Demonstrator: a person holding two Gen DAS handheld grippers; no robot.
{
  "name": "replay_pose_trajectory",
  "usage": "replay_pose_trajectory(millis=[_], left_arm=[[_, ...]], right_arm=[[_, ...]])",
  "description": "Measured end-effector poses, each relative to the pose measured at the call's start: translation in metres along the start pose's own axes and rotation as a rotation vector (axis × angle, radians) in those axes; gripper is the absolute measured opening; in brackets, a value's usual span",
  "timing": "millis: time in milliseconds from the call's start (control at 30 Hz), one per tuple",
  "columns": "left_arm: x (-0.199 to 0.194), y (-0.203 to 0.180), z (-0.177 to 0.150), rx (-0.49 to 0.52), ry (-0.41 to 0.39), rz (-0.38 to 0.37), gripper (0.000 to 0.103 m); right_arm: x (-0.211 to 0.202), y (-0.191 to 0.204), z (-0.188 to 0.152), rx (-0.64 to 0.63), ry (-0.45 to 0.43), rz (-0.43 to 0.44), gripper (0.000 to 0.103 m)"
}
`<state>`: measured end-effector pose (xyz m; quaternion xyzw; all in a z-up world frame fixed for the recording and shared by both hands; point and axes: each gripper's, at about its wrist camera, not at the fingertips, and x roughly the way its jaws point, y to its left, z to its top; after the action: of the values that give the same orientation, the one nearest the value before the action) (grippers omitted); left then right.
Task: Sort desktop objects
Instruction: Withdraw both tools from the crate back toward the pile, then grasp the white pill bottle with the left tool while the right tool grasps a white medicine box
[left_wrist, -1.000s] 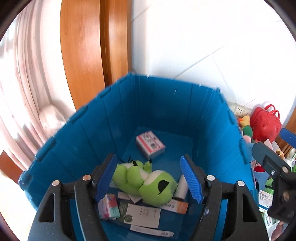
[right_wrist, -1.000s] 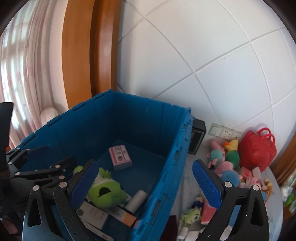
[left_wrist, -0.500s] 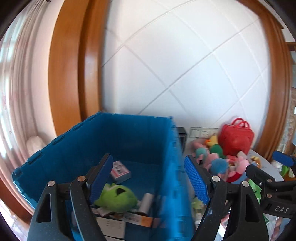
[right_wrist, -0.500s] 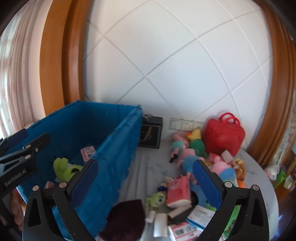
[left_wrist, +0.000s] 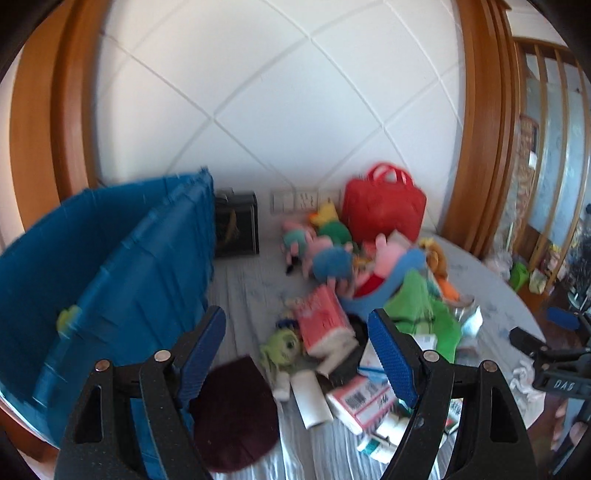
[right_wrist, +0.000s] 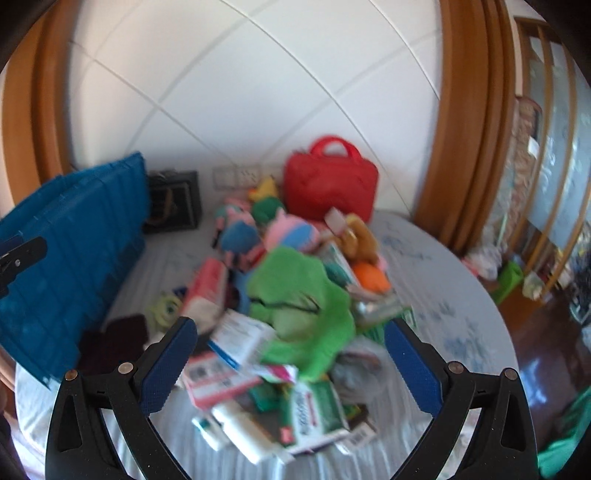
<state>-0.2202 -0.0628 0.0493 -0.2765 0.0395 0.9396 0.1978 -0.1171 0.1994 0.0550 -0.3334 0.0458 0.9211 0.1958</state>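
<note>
A heap of plush toys, cartons and tubes lies on the pale tablecloth. My left gripper hangs open and empty above a pink-and-white carton and a small green one-eyed plush. A white tube and a dark maroon cloth lie nearer. My right gripper is open and empty over a big green plush and several medicine boxes. The blue crate stands at the left; a green plush shows inside it. Both views are blurred.
A red handbag and a black box stand against the tiled wall. Pink and blue plush pigs lie in front of the bag. The round table's edge curves at the right, with dark floor beyond.
Both views have swung right and dipped, from the crate's inside to the heap on the table. The crate now sits at the left. Both grippers stay open and empty.
</note>
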Motion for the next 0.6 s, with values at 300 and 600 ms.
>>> replay_pose_trajectory(millis=[300, 600], left_arm=[[0.083, -0.042, -0.101, 0.040, 0.300, -0.028, 0.079], [0.120, -0.093, -0.186, 0.127, 0.499, -0.119, 0.079]], right_arm=[[0.057, -0.069, -0.070, 0.100, 0.192, -0.026, 0.103], [0.095, -0.115, -0.135, 0.147, 0.359, -0.016, 0.103]])
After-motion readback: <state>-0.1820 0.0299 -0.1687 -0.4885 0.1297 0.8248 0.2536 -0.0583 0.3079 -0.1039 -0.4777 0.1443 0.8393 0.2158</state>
